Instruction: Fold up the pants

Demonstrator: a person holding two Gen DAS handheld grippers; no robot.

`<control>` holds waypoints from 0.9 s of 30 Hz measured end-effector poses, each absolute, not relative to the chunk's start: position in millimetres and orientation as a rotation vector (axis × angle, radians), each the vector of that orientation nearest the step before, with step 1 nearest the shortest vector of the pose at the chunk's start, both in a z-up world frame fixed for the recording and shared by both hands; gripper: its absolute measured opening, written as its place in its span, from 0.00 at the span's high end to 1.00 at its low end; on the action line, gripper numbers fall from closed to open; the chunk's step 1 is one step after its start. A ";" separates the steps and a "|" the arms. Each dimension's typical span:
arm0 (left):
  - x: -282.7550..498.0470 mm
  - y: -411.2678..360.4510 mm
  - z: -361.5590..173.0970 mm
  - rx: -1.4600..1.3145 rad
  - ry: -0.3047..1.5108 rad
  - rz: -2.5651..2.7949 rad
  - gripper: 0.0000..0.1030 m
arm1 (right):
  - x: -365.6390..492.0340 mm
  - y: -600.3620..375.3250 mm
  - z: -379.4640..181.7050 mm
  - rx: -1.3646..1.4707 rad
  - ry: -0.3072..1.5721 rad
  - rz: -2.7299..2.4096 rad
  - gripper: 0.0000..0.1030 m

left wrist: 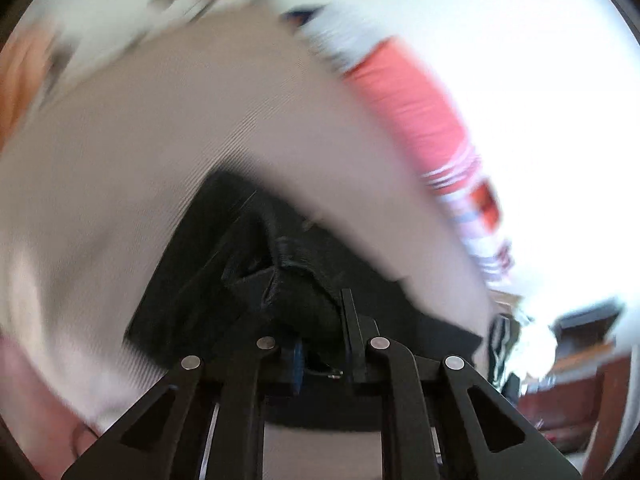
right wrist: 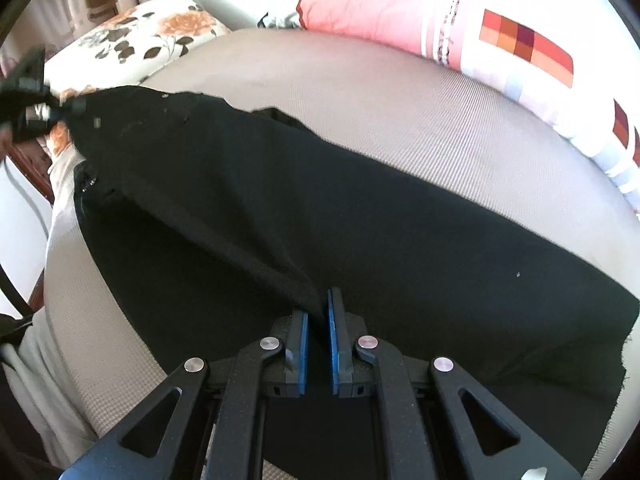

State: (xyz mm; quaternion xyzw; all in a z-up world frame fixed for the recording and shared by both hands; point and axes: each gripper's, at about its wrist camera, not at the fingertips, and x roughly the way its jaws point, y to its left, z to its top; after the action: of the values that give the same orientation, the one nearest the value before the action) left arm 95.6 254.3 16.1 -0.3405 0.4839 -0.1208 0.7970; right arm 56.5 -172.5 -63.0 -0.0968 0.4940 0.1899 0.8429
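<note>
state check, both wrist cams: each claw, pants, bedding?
left claw: shut on black pants, fabric bunched between the fingers; view blurred
right claw: shut on a ridge of the pants
black pants: spread across the bed, lifted at both gripped ends, not yet folded
bed cover: flat, partly under the pants
pink pillow: lying at the bed's far edge

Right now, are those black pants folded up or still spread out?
Mostly spread out: the pants lie long across the bed, one raised ridge of cloth pinched in the right tongs.

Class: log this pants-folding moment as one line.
left gripper: shut on black pants | right gripper: shut on pants fold | surface: beige bed
</note>
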 end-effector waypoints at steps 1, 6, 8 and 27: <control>99.7 253.1 25.5 -0.705 1.019 -0.287 0.85 | 55.2 -172.5 -59.9 -0.198 1.035 0.401 0.93; 115.2 247.0 17.5 -0.496 1.067 -0.356 0.85 | 40.8 -169.9 -55.0 -0.188 1.029 0.411 0.93; 109.2 249.1 -16.0 -0.455 1.182 -0.344 0.85 | 36.8 -166.5 -62.7 -0.187 1.057 0.429 0.93; 72.6 243.9 -67.0 -0.237 1.277 -0.264 0.62 | 20.8 -154.3 -91.7 -0.168 1.154 0.465 0.91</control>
State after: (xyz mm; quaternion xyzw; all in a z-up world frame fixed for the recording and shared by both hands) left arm 72.6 243.9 -67.0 -0.1101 0.5929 -0.1224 0.7883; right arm 20.8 -154.3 -91.7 -0.0786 0.5397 0.2176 0.8094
